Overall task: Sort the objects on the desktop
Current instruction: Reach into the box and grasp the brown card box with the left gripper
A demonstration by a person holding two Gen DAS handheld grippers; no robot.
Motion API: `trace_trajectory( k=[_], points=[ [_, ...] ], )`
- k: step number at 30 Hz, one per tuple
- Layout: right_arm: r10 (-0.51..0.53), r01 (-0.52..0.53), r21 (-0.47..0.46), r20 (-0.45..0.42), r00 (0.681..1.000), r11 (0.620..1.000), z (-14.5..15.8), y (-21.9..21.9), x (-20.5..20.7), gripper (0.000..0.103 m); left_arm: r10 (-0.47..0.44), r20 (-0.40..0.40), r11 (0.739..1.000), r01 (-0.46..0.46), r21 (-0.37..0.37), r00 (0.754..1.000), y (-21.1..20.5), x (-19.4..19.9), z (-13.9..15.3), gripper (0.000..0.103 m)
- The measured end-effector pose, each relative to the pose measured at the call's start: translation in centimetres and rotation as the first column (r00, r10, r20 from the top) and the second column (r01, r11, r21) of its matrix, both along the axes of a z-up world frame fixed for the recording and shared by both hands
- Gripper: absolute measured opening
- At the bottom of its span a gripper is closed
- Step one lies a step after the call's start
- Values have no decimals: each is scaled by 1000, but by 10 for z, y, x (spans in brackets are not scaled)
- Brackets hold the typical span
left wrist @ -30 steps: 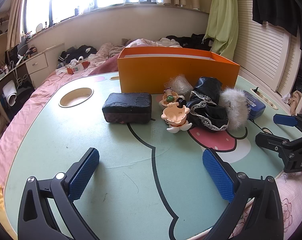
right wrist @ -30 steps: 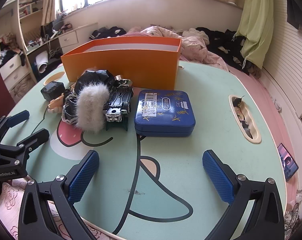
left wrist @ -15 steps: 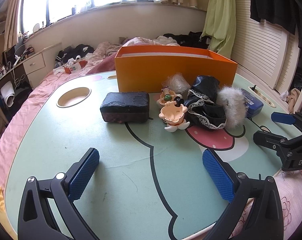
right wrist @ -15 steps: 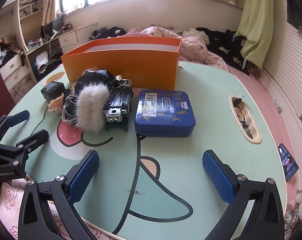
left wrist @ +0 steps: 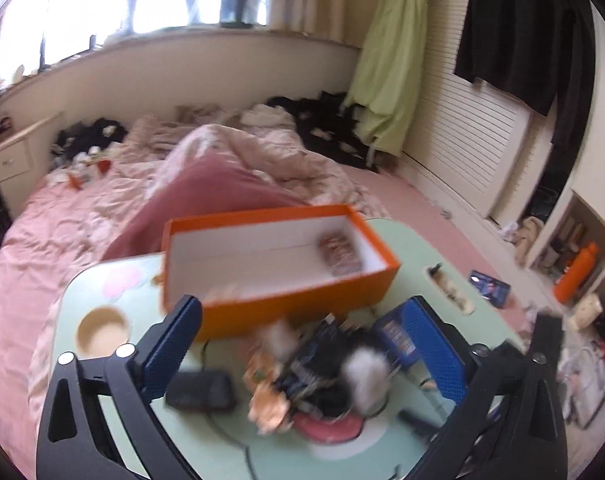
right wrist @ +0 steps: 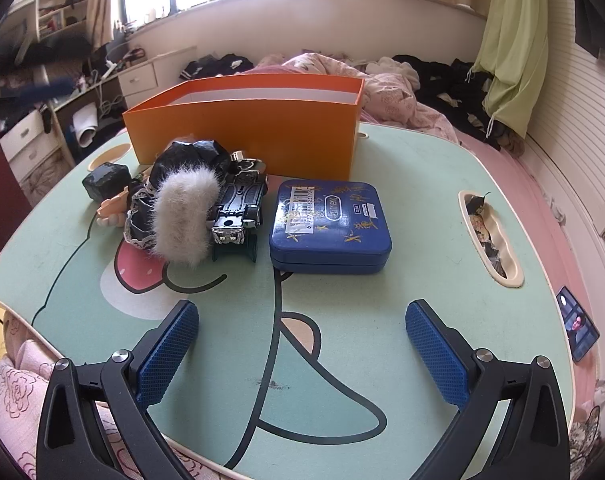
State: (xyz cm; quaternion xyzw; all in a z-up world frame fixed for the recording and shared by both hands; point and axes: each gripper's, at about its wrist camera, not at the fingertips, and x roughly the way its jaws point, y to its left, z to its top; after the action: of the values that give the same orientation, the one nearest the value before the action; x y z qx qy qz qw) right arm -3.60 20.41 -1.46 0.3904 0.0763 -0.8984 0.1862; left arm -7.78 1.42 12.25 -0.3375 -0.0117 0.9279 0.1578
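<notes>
Orange box [right wrist: 246, 130] stands open-topped at the far side of the bench [right wrist: 414, 216], white inside. Left wrist view, blurred, looks down into the box [left wrist: 278, 264]: one small brownish packet [left wrist: 339, 255] lies at its right end, rest of the floor bare.

Everything else sits on the near side of the box. Blue tin [right wrist: 330, 226] lies flat just in front of the box's right end, barcode sticker on the lid. Left of the tin, touching or nearly so, a black toy car [right wrist: 238, 210] lies upside down on a dark stand. Against the car's left side a white fur piece [right wrist: 182, 216] rests on black lace-trimmed fabric [right wrist: 190, 156]. Further left, a peach plastic toy [right wrist: 110, 210], mostly hidden, and a dark block [right wrist: 104, 180] near the box's left front corner.

Right tool [right wrist: 302, 354] hovers over bare bench well in front of the box, pads wide apart, nothing between them. Left tool [left wrist: 302, 354] is up above the pile, aimed down toward the box; its jaws have just been closing a little but stand wide, gripping nothing, with the blurred pile seen past them. In the right wrist view the left tool is only a dark blur [right wrist: 26, 88] at upper left.

A phone [right wrist: 578, 328] lies on the pink bedding, right of the bench.
</notes>
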Motion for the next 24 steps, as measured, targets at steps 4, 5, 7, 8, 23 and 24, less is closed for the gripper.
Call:
trace_trajectory(
  k=[4, 5, 7, 8, 23, 24],
  points=[
    [0, 0, -1, 0, 1000, 1000, 0, 0, 0, 103, -51, 146, 997, 59, -46, 988, 38, -68, 4, 85],
    [0, 0, -1, 0, 1000, 1000, 0, 0, 0, 103, -56, 203, 997, 67, -45, 977, 47, -87, -2, 84],
    [0, 0, -1, 0, 1000, 1000, 0, 0, 0, 103, -76, 348, 995, 96, -39, 934, 65, -123, -24, 77],
    [0, 0, -1, 0, 1000, 1000, 0, 0, 1, 103, -85, 424, 994, 104, -21, 902, 72, -139, -37, 70],
    [0, 0, -10, 2, 1000, 1000, 0, -10, -5, 103, 29, 578, 988, 64, -139, 816, 110, -191, -101, 62],
    [0, 0, -10, 1, 1000, 1000, 0, -11, -5, 103, 44, 569, 985, 59, -160, 822, 107, -190, -100, 62]
  ],
)
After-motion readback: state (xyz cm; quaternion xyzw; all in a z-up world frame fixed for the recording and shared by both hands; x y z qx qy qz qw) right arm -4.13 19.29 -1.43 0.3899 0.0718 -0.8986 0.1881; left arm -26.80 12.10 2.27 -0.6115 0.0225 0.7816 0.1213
